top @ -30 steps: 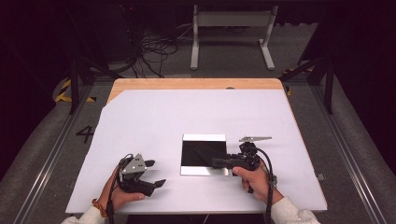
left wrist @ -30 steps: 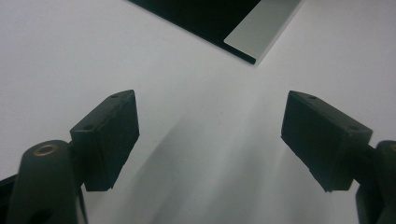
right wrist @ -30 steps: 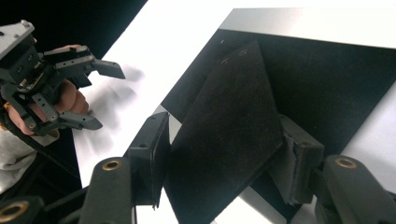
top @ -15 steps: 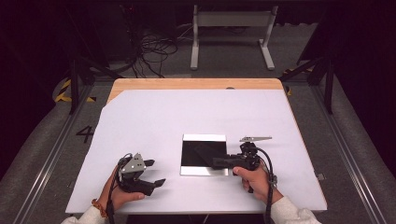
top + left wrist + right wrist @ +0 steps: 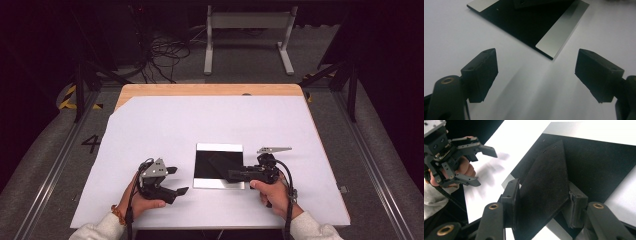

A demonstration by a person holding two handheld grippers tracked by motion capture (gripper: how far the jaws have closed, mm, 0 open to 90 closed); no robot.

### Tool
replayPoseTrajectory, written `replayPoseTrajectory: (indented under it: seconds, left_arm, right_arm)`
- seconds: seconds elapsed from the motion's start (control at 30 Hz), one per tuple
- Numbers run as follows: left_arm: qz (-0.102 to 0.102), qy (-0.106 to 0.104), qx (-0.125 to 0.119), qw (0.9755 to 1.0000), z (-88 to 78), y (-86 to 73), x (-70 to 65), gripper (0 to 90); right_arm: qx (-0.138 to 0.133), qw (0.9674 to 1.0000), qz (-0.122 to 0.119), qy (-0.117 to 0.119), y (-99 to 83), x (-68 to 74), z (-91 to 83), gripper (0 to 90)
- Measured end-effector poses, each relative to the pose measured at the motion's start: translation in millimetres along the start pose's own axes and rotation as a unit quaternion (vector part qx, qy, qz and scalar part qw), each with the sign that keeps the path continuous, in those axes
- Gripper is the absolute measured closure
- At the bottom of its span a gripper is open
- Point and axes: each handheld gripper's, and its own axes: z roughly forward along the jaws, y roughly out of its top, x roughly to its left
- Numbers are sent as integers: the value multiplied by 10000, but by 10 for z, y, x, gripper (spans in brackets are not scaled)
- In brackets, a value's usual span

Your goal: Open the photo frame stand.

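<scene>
A black flat piece [image 5: 544, 187], thin with angled corners and small holes near its far end, is clamped edge to edge between the jaws of the right hand-held gripper [image 5: 541, 202]; those jaws have just been closing, with the piece between them. The piece is held tilted over a black square panel [image 5: 218, 164] with silvery strips along its near and far edges, which lies flat on the white sheet [image 5: 165, 125] covering the table [image 5: 210, 90]. In the high view the right hand-held gripper [image 5: 235, 175] is seen pointing left across the near right part of the panel, with the black flat piece [image 5: 220, 162] over the panel's dark middle. The left hand-held gripper [image 5: 175, 180] is held just left of the panel, near the table's front edge, clear of the panel and not touching it; its jaws are spread wide with nothing between them. In the left gripper view the left hand-held gripper [image 5: 536, 75] is shown released over bare white sheet [image 5: 454, 37], with the corner of the black square panel [image 5: 524, 25] just ahead of the jaws. In the right gripper view the left hand-held gripper [image 5: 477, 165] is seen farther off, slightly blurred, above the white sheet [image 5: 524, 135].
</scene>
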Motion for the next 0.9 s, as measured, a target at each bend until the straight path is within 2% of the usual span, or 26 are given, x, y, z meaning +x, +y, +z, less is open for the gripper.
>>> replayPoseTrajectory:
  seconds: [0.1, 0.33, 0.67, 0.73, 0.83, 0.9]
  left_arm:
    - [-49, -83, -9, 10000, 71, 56, 31, 191]
    - [-319, -174, -96, 9993, 161, 137, 138, 181]
    - [-343, -215, 73, 9992, 353, 228, 202, 157]
    - [-422, -189, 74, 9989, 379, 234, 216, 147]
    - [-516, -266, 100, 9983, 417, 243, 248, 142]
    - [-516, -269, 122, 9982, 441, 246, 257, 142]
  right_arm:
    - [-11, 10000, -79, -17, -2, 6, -3, 539]
    - [-6, 9997, -247, -64, -5, 36, -12, 541]
    - [-26, 9989, -456, -115, -6, 65, -19, 542]
    - [-24, 9987, -493, -116, -7, 76, -26, 545]
    - [-30, 9985, -537, -118, -10, 84, -32, 549]
    - [-37, 9983, -568, -125, -14, 86, -34, 550]
